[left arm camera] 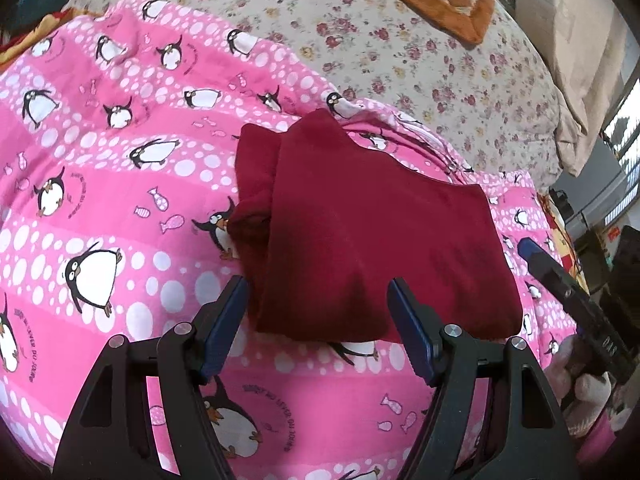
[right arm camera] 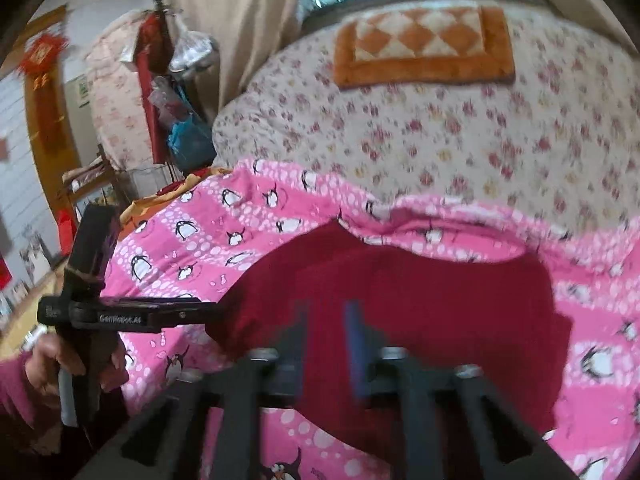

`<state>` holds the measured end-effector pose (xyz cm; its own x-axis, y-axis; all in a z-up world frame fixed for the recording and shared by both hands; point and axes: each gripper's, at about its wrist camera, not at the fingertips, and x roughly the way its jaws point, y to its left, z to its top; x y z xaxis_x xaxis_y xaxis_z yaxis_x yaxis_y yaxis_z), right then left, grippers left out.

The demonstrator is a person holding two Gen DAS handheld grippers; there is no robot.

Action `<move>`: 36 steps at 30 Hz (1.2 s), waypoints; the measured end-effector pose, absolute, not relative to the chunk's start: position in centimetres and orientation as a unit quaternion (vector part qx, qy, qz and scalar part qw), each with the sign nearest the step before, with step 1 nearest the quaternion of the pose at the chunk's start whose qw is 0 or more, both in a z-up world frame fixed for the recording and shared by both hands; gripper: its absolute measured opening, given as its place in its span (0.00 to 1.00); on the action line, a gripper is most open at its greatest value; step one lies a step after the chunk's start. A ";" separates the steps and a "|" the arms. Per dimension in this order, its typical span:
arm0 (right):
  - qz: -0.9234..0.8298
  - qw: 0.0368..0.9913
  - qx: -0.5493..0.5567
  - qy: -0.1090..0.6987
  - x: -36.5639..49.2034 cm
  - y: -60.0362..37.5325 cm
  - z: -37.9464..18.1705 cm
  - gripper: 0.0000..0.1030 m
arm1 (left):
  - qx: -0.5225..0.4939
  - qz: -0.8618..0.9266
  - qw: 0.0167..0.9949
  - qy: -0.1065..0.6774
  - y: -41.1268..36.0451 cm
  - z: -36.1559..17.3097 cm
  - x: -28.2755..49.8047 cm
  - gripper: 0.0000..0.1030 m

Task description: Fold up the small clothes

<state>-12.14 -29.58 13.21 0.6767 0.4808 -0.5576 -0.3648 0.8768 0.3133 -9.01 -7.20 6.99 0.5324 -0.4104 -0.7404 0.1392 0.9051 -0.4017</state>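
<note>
A dark red garment (left arm camera: 360, 232) lies folded on a pink penguin-print bedcover (left arm camera: 100, 200). My left gripper (left arm camera: 318, 304) is open, its blue-padded fingers (left arm camera: 230, 320) spread just above the garment's near edge, holding nothing. In the right wrist view the same red garment (right arm camera: 420, 304) fills the middle. My right gripper (right arm camera: 328, 340) hovers over it with jaws close together but a gap between them; the view is blurred. The left gripper's body (right arm camera: 120, 316) and the hand holding it show at the left of that view. The right gripper's tip (left arm camera: 532, 252) shows at the right of the left wrist view.
A floral quilt (left arm camera: 400, 40) lies beyond the pink cover, with an orange checked cushion (right arm camera: 424, 48) on it. A window and cream curtain (right arm camera: 240, 20) stand behind the bed. A coat stand with hanging bags (right arm camera: 172, 92) is at the far left.
</note>
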 end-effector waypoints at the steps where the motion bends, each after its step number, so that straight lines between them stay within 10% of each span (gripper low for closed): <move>1: 0.237 0.907 0.106 0.332 -11.7 -29.8 13.0 0.47 | -0.150 -0.159 0.862 0.457 -7.1 6.9 -9.0 0.70; 14: 0.281 0.854 0.200 0.390 -7.8 -29.5 11.5 0.65 | -0.166 -0.158 0.856 0.464 -6.5 6.2 -8.2 0.70; 36: 0.284 0.819 0.150 0.475 3.1 -20.5 9.9 0.65 | -0.290 -0.190 0.824 0.448 -3.7 1.9 -6.1 0.71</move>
